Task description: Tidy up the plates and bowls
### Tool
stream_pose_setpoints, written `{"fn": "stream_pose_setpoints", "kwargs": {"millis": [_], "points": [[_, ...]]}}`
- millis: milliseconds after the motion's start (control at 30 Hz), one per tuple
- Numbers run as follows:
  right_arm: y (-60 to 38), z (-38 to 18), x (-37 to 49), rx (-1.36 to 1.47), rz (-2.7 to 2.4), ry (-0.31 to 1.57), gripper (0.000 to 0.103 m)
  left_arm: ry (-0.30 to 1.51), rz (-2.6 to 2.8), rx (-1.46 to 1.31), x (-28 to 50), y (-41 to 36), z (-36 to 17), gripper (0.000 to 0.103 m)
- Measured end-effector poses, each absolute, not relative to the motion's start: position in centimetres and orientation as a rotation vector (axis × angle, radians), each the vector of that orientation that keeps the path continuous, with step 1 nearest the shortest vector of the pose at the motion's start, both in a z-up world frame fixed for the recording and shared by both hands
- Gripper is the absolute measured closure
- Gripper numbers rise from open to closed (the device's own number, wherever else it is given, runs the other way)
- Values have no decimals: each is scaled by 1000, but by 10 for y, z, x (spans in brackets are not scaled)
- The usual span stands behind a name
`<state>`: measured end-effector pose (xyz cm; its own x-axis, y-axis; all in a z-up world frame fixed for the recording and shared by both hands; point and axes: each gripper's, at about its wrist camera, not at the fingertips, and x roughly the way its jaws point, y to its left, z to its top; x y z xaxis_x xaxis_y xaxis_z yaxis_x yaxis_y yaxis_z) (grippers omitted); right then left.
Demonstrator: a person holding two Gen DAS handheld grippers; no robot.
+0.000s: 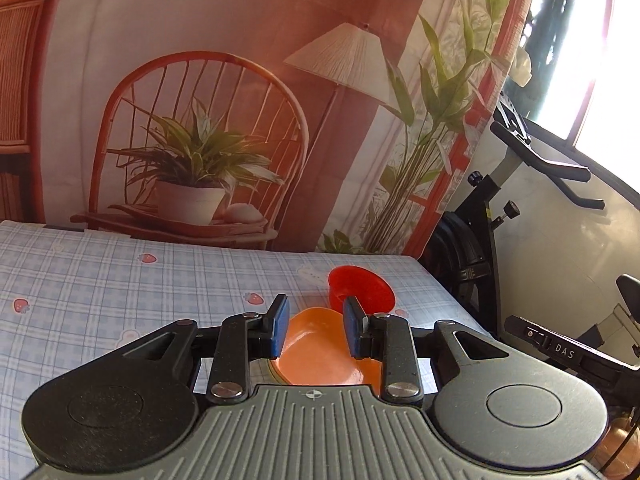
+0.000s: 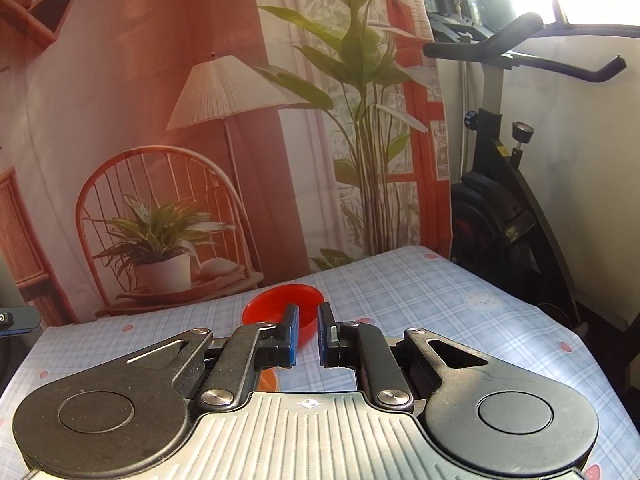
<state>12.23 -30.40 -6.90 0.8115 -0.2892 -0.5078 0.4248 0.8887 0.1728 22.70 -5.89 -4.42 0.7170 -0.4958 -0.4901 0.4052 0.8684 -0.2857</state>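
Two grippers, both empty. Left gripper (image 1: 316, 308) moderately parted, nothing between the blue pads, poised above the orange plate (image 1: 320, 356) lying flat on the table. Right gripper (image 2: 308, 312) almost closed, only a thin gap, nothing pinched.

Just beyond the plate, toward the table's far right corner: red bowl (image 1: 360, 288), apart from both grippers.

Probably between picks, with the bowl and plate yet to be grouped. For a clean pick: widen the jaws first, descend over one rim, pinch the wall firmly, lift level. Expect smooth plastic to skid on cloth if nudged sideways.

Underneath: blue checked tablecloth (image 1: 120, 280) dotted with strawberries.

Farther back: printed backdrop (image 1: 240, 40) of chair, potted plant and lamp. Exercise bike (image 1: 500, 200) at right. Glaring window (image 1: 600, 60) behind.
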Motion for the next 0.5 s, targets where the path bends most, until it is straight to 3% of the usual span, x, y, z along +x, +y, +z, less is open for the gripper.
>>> {"fn": "stream_pose_setpoints", "kwargs": {"millis": [167,500], "points": [[-309,-84,142,262,-340,534,88,594,-503,-113,246,-75,-47,63],[-342,-129,209,303,-272,596,88,676,-562,-43,312,-141,-86,61]]}}
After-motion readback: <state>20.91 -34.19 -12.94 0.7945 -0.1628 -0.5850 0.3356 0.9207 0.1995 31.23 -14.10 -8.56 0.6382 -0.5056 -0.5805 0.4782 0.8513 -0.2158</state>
